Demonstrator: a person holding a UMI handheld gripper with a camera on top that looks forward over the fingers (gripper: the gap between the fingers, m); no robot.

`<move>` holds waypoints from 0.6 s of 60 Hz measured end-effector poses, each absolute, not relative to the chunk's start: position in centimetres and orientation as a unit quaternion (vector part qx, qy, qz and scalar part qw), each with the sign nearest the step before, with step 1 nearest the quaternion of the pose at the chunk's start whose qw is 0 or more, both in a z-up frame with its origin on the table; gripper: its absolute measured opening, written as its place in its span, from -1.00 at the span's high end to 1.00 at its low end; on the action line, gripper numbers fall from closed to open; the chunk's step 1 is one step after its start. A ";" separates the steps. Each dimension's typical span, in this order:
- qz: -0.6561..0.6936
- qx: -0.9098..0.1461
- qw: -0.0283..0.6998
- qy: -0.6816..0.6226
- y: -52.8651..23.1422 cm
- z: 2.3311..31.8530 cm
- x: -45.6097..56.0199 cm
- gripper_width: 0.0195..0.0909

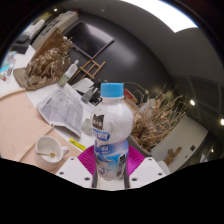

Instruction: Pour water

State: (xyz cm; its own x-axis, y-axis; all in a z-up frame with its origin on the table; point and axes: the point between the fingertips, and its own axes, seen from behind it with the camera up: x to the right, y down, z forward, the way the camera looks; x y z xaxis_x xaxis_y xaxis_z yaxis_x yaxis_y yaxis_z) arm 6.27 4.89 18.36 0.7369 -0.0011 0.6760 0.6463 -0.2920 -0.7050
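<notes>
Between the fingers: a plastic bottle (112,130) stands upright, filling the middle of the gripper view.
Bottle cap: blue, screwed on at the top of the bottle.
Bottle body: white and translucent, with a dark blue label around its lower half.
Gripper (112,172): the two fingers sit at either side of the bottle's base, spread to about its width.
Pads (88,158): magenta, facing inward, close against the label on both sides.
Grip: whether the pads press on the bottle or merely flank it cannot be told.
Table (22,125): pale wooden surface lying to the left of the bottle.
Cup (47,149): small and white, resting on the table, left of the bottle and apart from it.
Papers (65,105): grey printed sheets lying on the table behind the cup.
</notes>
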 end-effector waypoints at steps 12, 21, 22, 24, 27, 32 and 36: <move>-0.093 -0.822 0.558 -0.058 5.6 12.9 7.1 0.55; -0.040 -0.841 0.540 -0.010 5.9 8.0 7.9 0.53; -0.037 -0.842 0.538 -0.006 5.7 7.4 7.9 0.53; -0.031 -0.845 0.534 0.000 5.7 6.5 7.9 0.53; -0.029 -0.849 0.527 0.006 5.5 5.2 8.2 0.48; -0.023 -0.843 0.537 0.010 5.0 4.7 8.5 0.35; -0.020 -0.841 0.541 0.013 4.6 4.8 8.5 0.20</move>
State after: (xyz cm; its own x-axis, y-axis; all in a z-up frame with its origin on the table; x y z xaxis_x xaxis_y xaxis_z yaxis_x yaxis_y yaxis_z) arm 8.48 4.59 4.78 0.9988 -0.0441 0.0193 -0.0007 -0.4142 -0.9102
